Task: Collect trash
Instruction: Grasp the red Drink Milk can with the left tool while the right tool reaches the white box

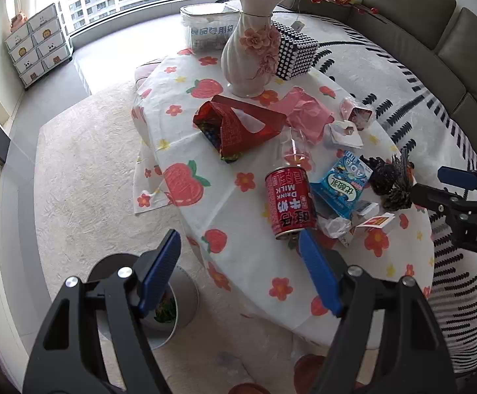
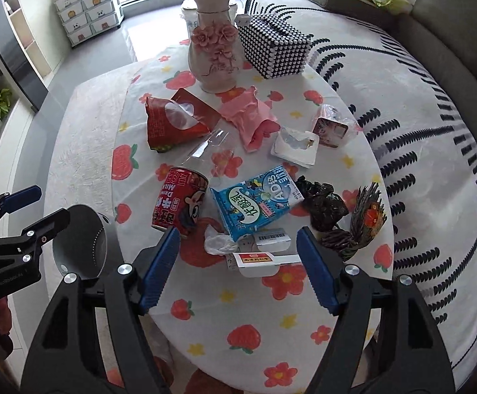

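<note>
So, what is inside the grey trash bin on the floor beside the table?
Inside the grey trash bin, the left wrist view shows something green and colourful, perhaps a wrapper. The left claw hides most of the inside, so anything more cannot be told.

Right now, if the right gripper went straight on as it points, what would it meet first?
Probably the small white packet with a red label, lying between the open right gripper fingers on the flowered tablecloth; depth is unclear.

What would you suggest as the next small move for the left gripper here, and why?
Probably ease the open left gripper forward until its fingers straddle the red milk can. The can stands upright just ahead of the fingertips at the table's near edge, untouched, and the bin sits on the floor right below, so the drop looks short.
</note>
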The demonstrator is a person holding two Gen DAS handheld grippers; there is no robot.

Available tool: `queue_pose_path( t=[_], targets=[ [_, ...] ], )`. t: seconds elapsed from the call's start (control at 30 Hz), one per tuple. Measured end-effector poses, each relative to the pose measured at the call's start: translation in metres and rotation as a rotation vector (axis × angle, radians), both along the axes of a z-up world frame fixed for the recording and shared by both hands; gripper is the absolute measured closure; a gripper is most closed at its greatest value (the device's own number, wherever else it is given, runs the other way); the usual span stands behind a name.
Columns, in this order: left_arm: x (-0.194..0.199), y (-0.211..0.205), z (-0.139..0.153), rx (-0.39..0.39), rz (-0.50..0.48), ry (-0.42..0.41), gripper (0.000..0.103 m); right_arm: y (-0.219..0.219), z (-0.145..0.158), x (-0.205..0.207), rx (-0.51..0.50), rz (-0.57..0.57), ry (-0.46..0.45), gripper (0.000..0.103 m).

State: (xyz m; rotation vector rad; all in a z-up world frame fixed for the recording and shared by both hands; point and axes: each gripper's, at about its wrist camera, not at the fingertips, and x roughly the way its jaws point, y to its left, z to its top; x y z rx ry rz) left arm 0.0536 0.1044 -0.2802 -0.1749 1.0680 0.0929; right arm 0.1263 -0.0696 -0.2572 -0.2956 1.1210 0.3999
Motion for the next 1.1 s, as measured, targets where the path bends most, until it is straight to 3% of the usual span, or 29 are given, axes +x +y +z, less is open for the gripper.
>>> queue_pose_path(
  t=[0.27,0.5,0.83,0.9,1.0,1.1],
  targets=[
    [0.057,-0.050,-0.035,-0.035,-0.010,0.026,0.028,-0.038,-0.022,0.025,-0.003,0.003,0.044,0.032],
    [0.087,-0.056,-0.086,-0.018,0.022,0.109,0.028,-0.049,-0.037,0.038,0.003,0.035,0.066,0.032],
    [0.093,-0.062,-0.125,0.015,0.019,0.182,0.029,-0.044,-0.053,0.045,0.000,0.077,0.086,0.032],
    [0.092,-0.064,-0.128,0.007,0.002,0.181,0.037,-0.043,-0.058,0.044,-0.002,0.082,0.094,0.032],
    [0.091,-0.068,-0.128,0.034,-0.012,0.172,0.037,-0.041,-0.067,0.040,-0.011,0.093,0.108,0.032],
    [0.088,-0.065,-0.125,0.010,-0.005,0.161,0.037,-0.040,-0.075,0.035,-0.020,0.100,0.127,0.032]
  ],
)
